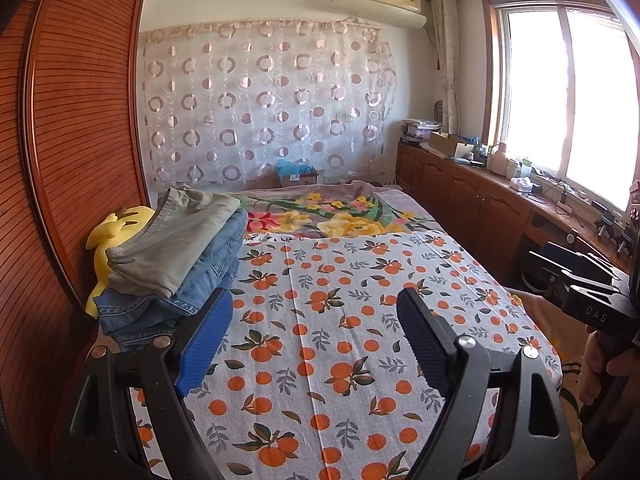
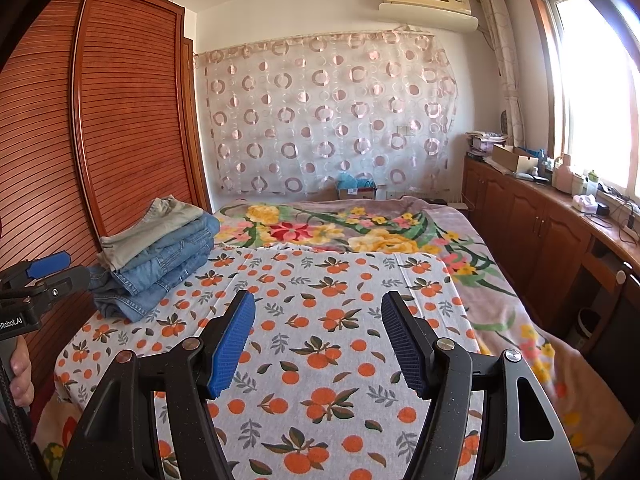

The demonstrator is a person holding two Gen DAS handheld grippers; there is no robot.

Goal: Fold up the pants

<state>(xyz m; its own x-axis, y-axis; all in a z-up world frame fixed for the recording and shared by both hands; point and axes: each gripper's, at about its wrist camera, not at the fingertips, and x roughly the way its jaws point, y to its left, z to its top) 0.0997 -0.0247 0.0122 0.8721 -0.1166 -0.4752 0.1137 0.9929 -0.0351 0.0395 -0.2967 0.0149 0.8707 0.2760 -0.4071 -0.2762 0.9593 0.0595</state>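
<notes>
I hold both the left gripper [image 1: 316, 312] and right gripper [image 2: 318, 316] open, empty over the bedsheet [image 2: 320, 344]; beside the wardrobe [image 1: 80, 120], stacked pants [image 1: 180, 248] look soft, heavyish—I'd grab the waistband

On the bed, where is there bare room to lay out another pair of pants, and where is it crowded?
Free: the orange-print sheet ahead of both open grippers, left gripper and right gripper, bordered behind by the floral blanket. Crowded: the sheet's left edge beside the wooden wardrobe, where the stack of folded jeans and khaki pants sits.
</notes>
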